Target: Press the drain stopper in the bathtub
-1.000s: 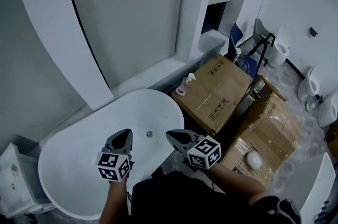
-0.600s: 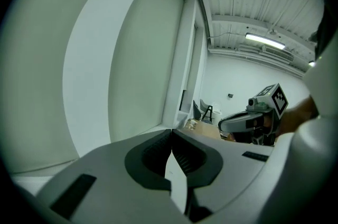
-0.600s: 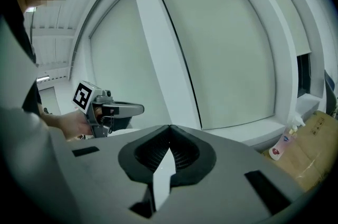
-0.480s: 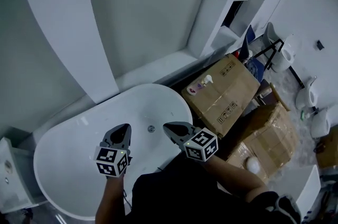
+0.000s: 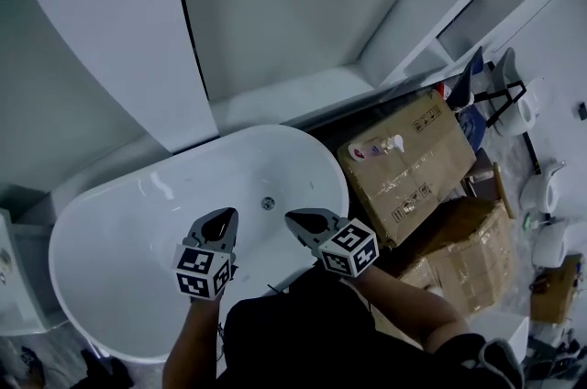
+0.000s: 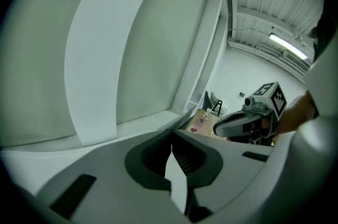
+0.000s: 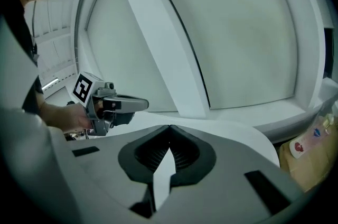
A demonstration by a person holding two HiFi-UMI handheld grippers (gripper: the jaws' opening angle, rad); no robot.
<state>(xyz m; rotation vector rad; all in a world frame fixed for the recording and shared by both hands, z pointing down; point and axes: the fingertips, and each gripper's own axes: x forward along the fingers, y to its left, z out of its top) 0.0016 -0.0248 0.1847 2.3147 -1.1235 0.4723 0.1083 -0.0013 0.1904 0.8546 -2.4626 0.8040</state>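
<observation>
Head view: task not started, as far as you can tell. The drain stopper (image 5: 268,204) sits on the floor of the white bathtub (image 5: 110,231), untouched. It shows between your 2 grippers and just beyond their tips. Your left gripper (image 5: 220,222) and right gripper (image 5: 298,220) hover over the near side of the tub, near each other, neither touching anything. What's left: lower 1 tip onto the stopper and push. The tub is smooth and glossy, with a curved white panel behind it on the far wall. Right of the tub are 2 cardboard boxes (image 5: 413,162), with a small bottle (image 5: 393,142) on the far one. White fixtures (image 5: 537,194) stand at the far right.

Left gripper view: jaws together, tips meeting, nothing between them. They point at the far wall, not down at the drain, and the stopper is not in view. A ceiling light (image 6: 288,46) shows at upper right.

Right gripper view: jaws together too, empty. You see the tub's rim ahead and a box edge at the right, but no stopper. You'll need to tilt down to reach it.
</observation>
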